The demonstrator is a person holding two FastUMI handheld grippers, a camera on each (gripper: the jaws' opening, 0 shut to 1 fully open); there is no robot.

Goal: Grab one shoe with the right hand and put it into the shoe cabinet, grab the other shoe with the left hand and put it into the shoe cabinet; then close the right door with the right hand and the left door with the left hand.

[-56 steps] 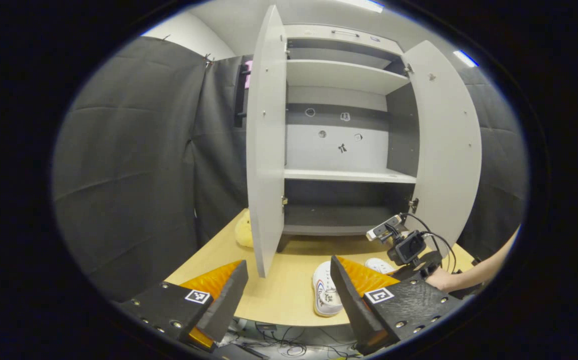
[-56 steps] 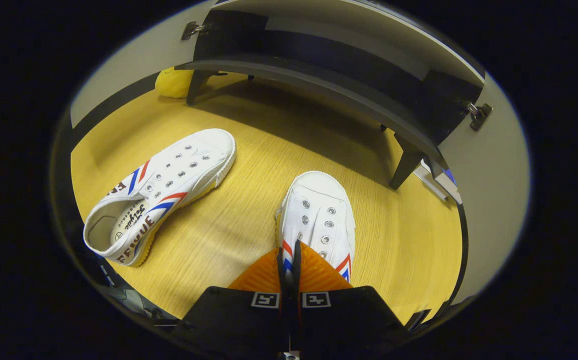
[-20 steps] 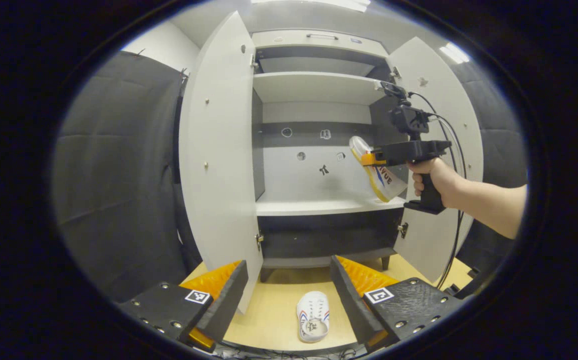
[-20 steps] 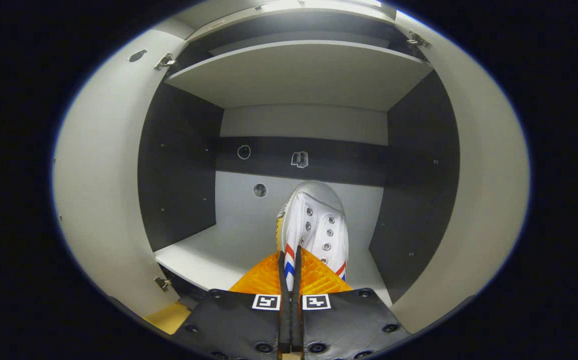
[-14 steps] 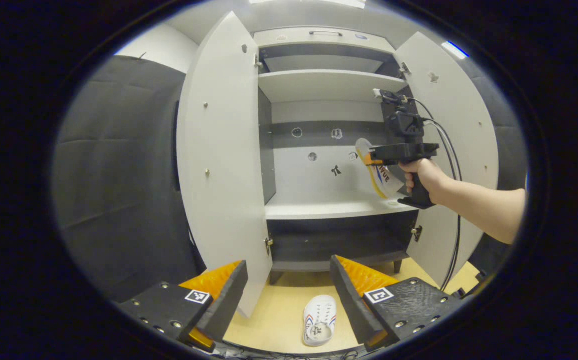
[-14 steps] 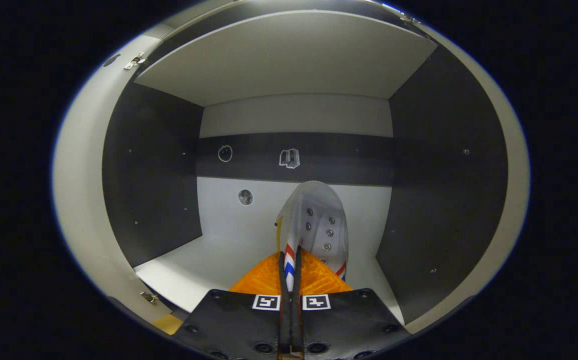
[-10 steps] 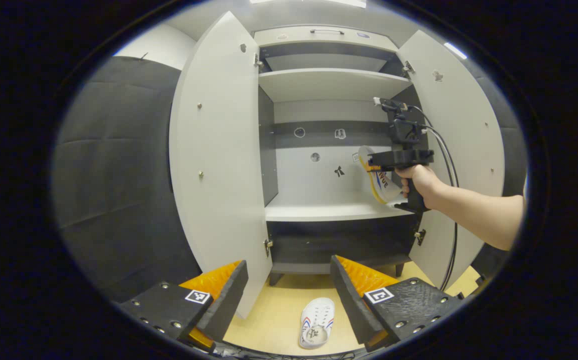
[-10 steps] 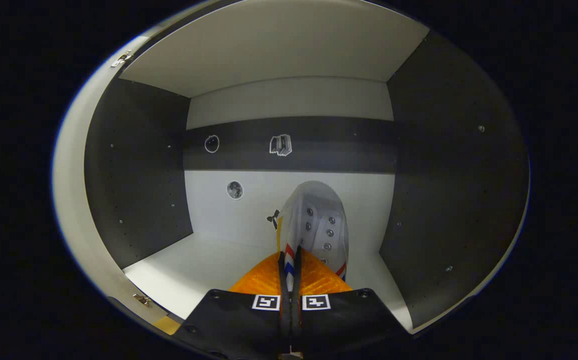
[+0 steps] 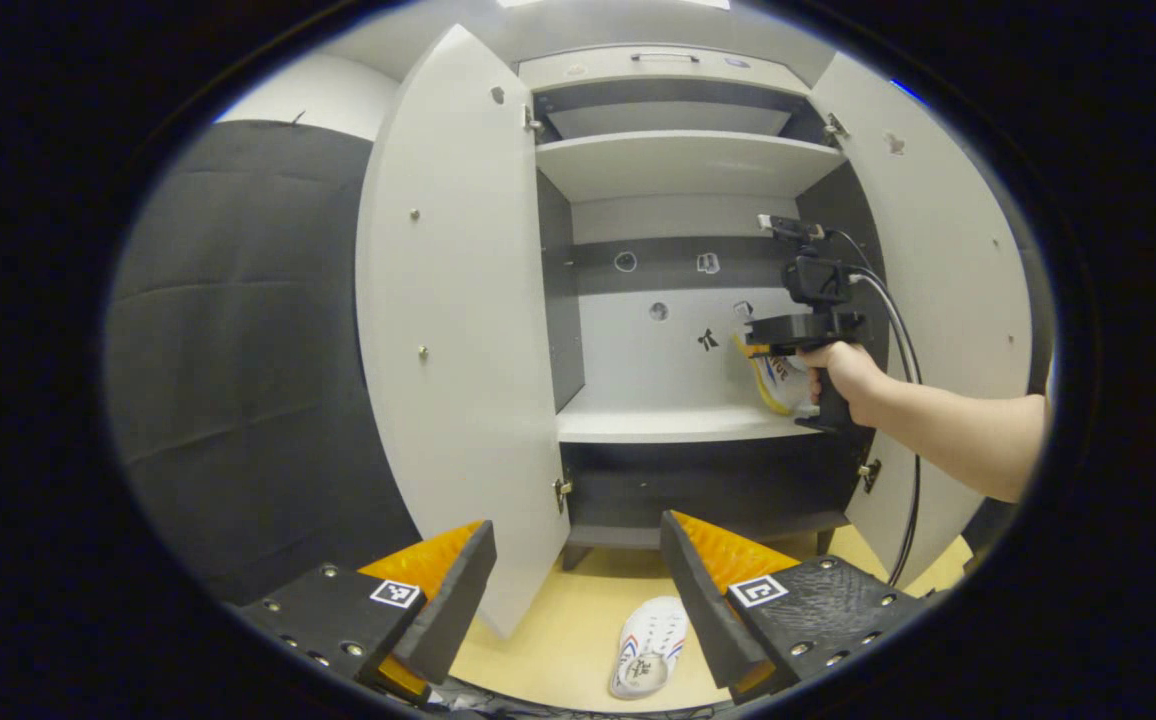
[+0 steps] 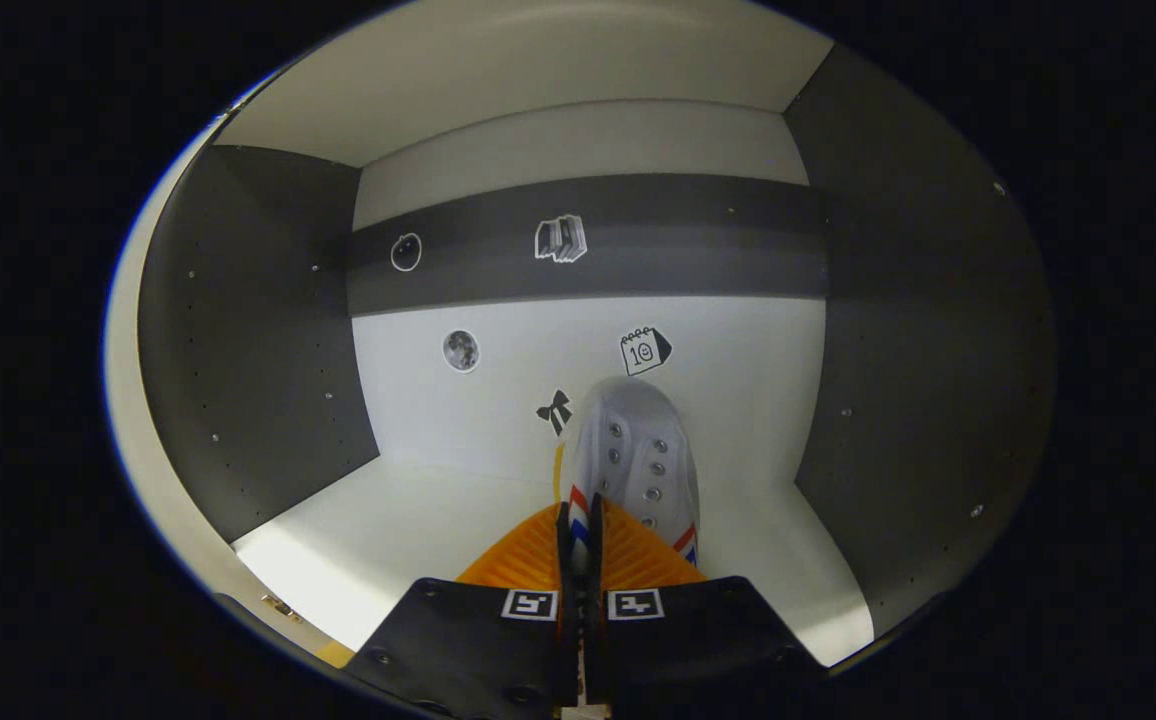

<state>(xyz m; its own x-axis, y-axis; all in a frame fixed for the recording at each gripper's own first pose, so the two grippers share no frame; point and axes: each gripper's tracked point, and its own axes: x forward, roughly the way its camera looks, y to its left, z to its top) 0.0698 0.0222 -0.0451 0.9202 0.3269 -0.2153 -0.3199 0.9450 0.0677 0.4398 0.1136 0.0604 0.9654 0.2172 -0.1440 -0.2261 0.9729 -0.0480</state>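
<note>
Two shoes, two doors, one cabinet (image 9: 683, 165). Right gripper (image 10: 579, 545) clenched tight on shoe no. 1 (image 10: 636, 460), pinching its side wall, toe pointing 12 o'clock at the back panel, inside the middle compartment above the white shelf (image 10: 408, 520). Whether the sole touches the shelf, can't tell. In the left gripper view, a hand (image 9: 843, 370) holds that gripper at the compartment's 3 o'clock side. Left gripper (image 9: 578, 580) wide open, holding nothing. Shoe no. 2 (image 9: 650, 645) lies on the table (image 9: 548, 640) at 6 o'clock, in front of the cabinet. Left door (image 9: 458, 330) and right door (image 9: 938, 270) both open.
</note>
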